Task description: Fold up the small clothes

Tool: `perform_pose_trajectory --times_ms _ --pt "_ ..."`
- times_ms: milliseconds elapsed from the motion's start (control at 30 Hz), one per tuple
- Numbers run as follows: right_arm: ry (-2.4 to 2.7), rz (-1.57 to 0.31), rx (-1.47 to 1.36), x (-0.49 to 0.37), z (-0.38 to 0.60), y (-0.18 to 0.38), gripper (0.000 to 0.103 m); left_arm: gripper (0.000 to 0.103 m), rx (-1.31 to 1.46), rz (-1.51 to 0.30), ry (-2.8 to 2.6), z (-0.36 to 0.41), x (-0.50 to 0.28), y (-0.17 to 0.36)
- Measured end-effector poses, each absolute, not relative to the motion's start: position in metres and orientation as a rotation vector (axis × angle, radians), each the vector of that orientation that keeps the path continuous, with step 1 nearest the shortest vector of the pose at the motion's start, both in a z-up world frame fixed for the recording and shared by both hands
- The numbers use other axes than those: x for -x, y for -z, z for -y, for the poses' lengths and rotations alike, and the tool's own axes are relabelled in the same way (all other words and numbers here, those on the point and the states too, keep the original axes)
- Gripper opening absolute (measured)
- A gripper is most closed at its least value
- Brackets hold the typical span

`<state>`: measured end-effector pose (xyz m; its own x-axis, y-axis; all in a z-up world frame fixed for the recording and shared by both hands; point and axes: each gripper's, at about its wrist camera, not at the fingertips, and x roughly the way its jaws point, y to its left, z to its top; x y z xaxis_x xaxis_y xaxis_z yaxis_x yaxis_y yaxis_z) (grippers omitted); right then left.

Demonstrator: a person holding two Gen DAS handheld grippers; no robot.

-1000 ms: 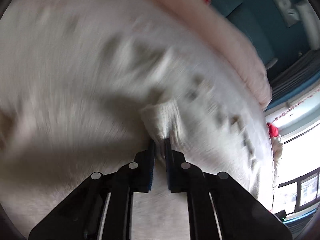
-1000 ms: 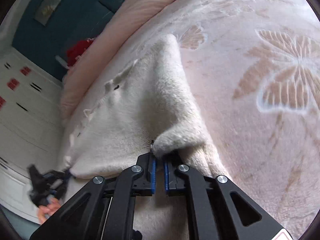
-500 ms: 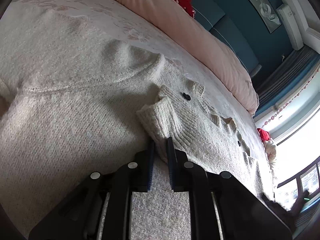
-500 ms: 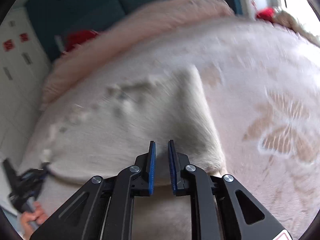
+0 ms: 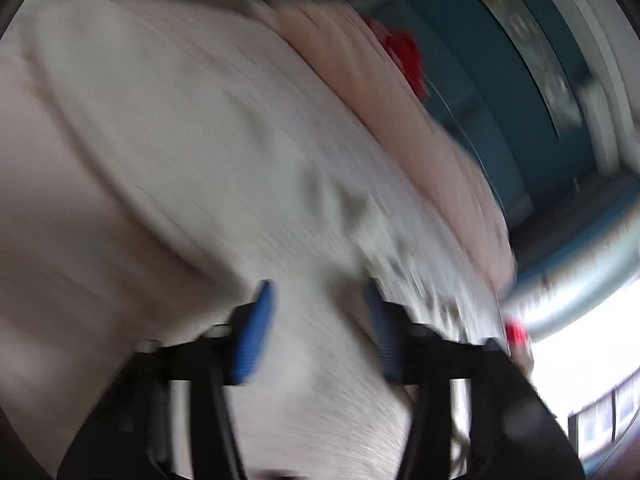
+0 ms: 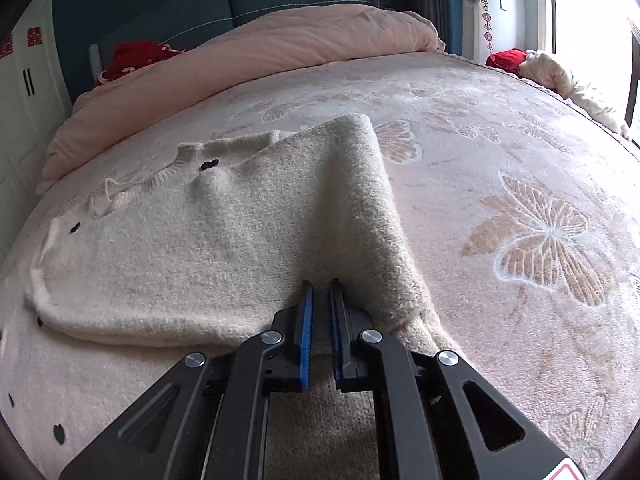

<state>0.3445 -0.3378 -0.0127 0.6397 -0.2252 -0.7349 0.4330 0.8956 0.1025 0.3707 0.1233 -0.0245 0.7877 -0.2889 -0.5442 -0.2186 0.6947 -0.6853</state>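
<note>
Cream cardigan [image 6: 208, 256] laid folded on the pink butterfly bedspread [image 6: 520, 184].

The right gripper [image 6: 321, 284] is seen at the folded edge, jaws slightly parted, nothing grasped. In the blurred left view, the left gripper [image 5: 318, 300] is spread wide above the knit, released. A pink duvet [image 6: 280, 48] is bunched behind.

Fuzzy knit cardigan [image 6: 192, 248] on plush bedspread [image 6: 500, 152]; matt black plastic tool [image 6: 320, 286].

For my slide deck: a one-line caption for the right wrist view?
Right gripper over a folded cream sweater on a butterfly-patterned bedspread.
</note>
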Motion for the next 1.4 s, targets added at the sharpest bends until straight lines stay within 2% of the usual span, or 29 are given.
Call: perform_pose_trajectory --times_ms 67,133,200,333,367,400,433,467,500,533,567,700,867,933,1000,1133,1200,1267,1400 --pt "0.382 -0.788 -0.278 -0.34 0.34 0.014 0.007 0.071 0.85 -0.644 -0.088 -0.185 -0.369 0.014" --pt "0.384 -0.784 -0.274 -0.339 0.34 0.016 0.007 0.076 0.859 -0.638 -0.241 -0.245 -0.374 0.009" --pt "0.389 -0.782 -0.268 -0.338 0.339 0.017 0.007 0.088 0.885 -0.663 -0.423 -0.307 -0.382 0.009" --pt "0.411 -0.787 -0.23 -0.342 0.332 0.019 0.007 0.088 0.921 -0.7 -0.568 -0.377 -0.4 0.018" --pt "0.415 -0.788 -0.221 -0.342 0.331 0.019 0.007 0.085 0.944 -0.71 -0.553 -0.387 -0.406 0.025" --pt "0.419 -0.789 -0.215 -0.343 0.331 0.019 0.007 0.081 0.95 -0.708 -0.549 -0.391 -0.409 0.028" --pt "0.42 -0.789 -0.213 -0.343 0.33 0.019 0.007 0.065 0.947 -0.694 -0.553 -0.392 -0.41 0.029" --pt "0.42 -0.789 -0.213 -0.343 0.33 0.019 0.007 0.036 0.951 -0.693 -0.538 -0.393 -0.415 0.032" --pt "0.42 -0.787 -0.214 -0.342 0.331 0.02 0.007 0.019 0.97 -0.714 -0.519 -0.395 -0.421 0.033" --pt "0.42 -0.787 -0.214 -0.342 0.331 0.02 0.007 0.01 1.004 -0.735 -0.511 -0.396 -0.426 0.034" --pt "0.42 -0.787 -0.213 -0.342 0.331 0.02 0.007 0.008 1.016 -0.704 -0.506 -0.395 -0.421 0.028" --pt "0.418 -0.781 -0.217 -0.341 0.331 0.021 0.007 0.007 0.816 -0.603 -0.347 -0.336 -0.429 -0.038" --pt "0.408 -0.772 -0.238 -0.34 0.333 0.02 0.007 0.007 0.601 -0.527 0.035 -0.175 -0.442 -0.129" --pt "0.403 -0.77 -0.245 -0.339 0.335 0.02 0.007 0.008 0.57 -0.551 0.201 -0.099 -0.443 -0.144" --pt "0.397 -0.768 -0.256 -0.339 0.337 0.02 0.007 0.008 0.548 -0.615 0.328 -0.028 -0.44 -0.141" --pt "0.38 -0.762 -0.285 -0.337 0.342 0.02 0.007 0.015 0.449 -0.801 0.426 0.093 -0.429 -0.074" --pt "0.374 -0.76 -0.295 -0.337 0.344 0.02 0.007 0.025 0.478 -0.883 0.418 0.106 -0.408 -0.037" --pt "0.368 -0.759 -0.304 -0.336 0.346 0.02 0.007 0.042 0.552 -0.927 0.385 0.1 -0.39 -0.007" --pt "0.346 -0.764 -0.341 -0.336 0.35 0.012 0.01 0.044 0.595 -0.912 0.26 0.041 -0.355 0.021"
